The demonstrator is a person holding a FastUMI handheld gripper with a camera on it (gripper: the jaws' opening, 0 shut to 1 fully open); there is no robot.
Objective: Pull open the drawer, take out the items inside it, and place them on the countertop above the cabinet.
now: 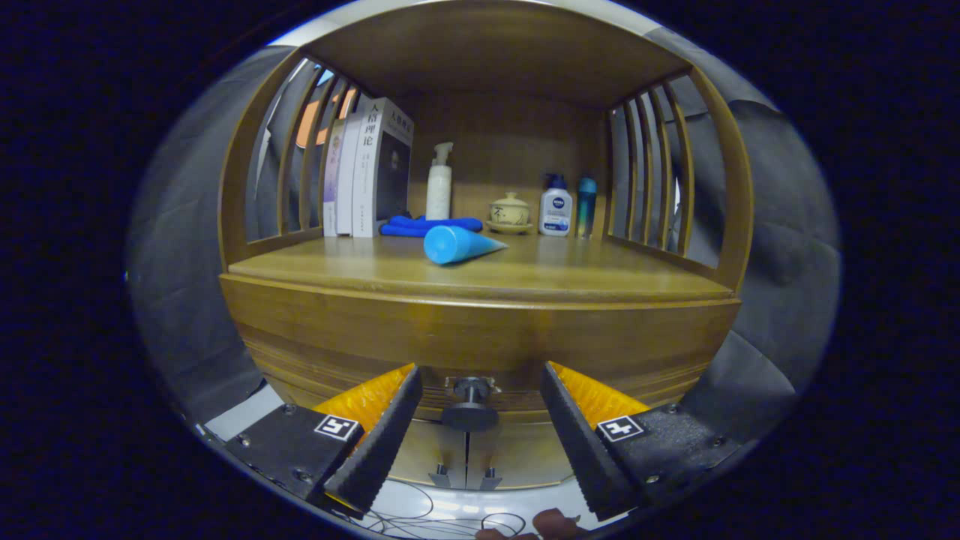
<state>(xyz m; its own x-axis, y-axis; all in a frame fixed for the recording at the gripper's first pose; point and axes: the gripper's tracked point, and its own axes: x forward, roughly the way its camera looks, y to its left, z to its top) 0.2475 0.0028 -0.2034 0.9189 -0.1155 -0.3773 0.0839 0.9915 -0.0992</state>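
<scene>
A wooden cabinet stands in front of me, its drawer front [480, 341] closed below the countertop [480, 274]. The drawer's dark round knob [470, 405] sits between my fingers, a little ahead of them. My gripper [480, 386] is open, the fingers wide on either side of the knob without touching it. On the countertop lies a blue tube [457, 244] on its side, pointing right. Behind it a folded blue cloth [429, 225] rests near the back.
At the back of the countertop stand several books [367, 172], a white pump bottle [439, 185], a lidded ceramic cup [510, 211], a white lotion bottle [556, 208] and a teal bottle [586, 204]. Slatted wooden sides [652, 172] enclose the shelf. Cabinet doors [465, 454] sit under the drawer.
</scene>
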